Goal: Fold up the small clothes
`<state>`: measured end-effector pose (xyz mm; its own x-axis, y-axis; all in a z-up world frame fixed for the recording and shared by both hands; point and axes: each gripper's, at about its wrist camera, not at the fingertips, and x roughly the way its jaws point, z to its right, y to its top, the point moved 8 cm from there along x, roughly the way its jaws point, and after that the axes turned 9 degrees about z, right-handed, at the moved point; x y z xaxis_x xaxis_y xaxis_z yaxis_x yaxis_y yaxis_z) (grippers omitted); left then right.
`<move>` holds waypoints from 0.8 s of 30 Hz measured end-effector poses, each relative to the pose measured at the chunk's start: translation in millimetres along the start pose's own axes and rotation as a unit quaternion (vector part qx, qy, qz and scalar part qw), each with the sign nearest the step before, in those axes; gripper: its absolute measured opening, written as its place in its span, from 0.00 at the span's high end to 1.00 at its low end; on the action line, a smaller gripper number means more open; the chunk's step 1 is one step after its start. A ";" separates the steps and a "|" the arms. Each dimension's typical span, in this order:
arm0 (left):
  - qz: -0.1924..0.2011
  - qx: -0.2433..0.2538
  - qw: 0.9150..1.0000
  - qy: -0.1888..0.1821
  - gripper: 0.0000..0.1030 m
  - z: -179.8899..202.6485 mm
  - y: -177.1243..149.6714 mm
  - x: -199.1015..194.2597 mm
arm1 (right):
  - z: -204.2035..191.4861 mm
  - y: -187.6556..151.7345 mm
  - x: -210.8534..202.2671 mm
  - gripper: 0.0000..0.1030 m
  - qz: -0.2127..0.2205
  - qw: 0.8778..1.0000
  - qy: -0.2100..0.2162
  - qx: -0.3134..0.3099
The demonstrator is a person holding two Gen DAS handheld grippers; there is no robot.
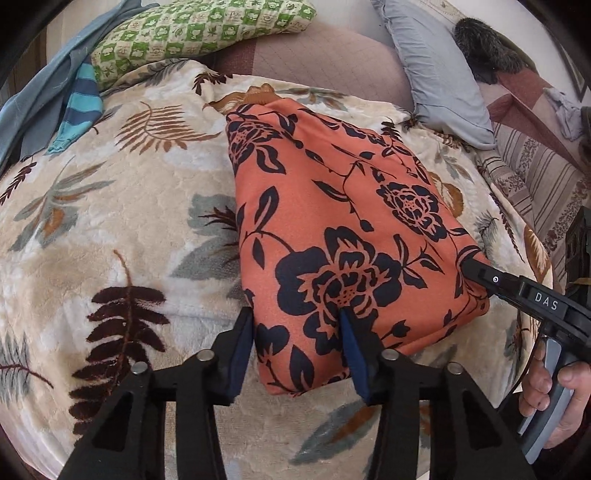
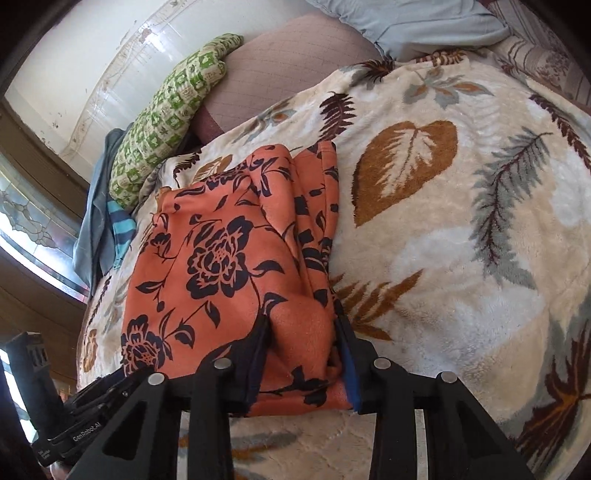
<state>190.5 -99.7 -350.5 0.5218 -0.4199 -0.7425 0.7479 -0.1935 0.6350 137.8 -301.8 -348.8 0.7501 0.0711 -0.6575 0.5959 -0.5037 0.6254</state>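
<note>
An orange garment with dark blue flowers (image 1: 332,221) lies folded on a cream leaf-print blanket (image 1: 110,221). My left gripper (image 1: 297,314) is open, its fingers astride the garment's near left corner. My right gripper (image 1: 467,264) reaches in from the right at the garment's near right corner. In the right wrist view the garment (image 2: 221,258) fills the gap between the right gripper's fingers (image 2: 301,325), which stand part open with folded cloth bunched between them.
A green checked pillow (image 1: 192,29) and a blue striped cloth (image 1: 79,96) lie at the far left. A grey pillow (image 1: 436,70) and striped bedding (image 1: 535,173) lie at the far right. A hand (image 1: 554,398) holds the right gripper's handle.
</note>
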 end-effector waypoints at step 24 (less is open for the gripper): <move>0.034 -0.005 0.999 0.005 0.35 -33.2 2.1 -0.2 | -50.5 6.2 -38.7 0.91 0.020 0.997 0.057 -0.052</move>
<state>205.6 -70.6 -356.0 0.5754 -0.4227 -0.7001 0.7148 -0.1561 0.6817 126.9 -264.2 -298.2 0.7978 0.1525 -0.5833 0.5872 -0.4158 0.6944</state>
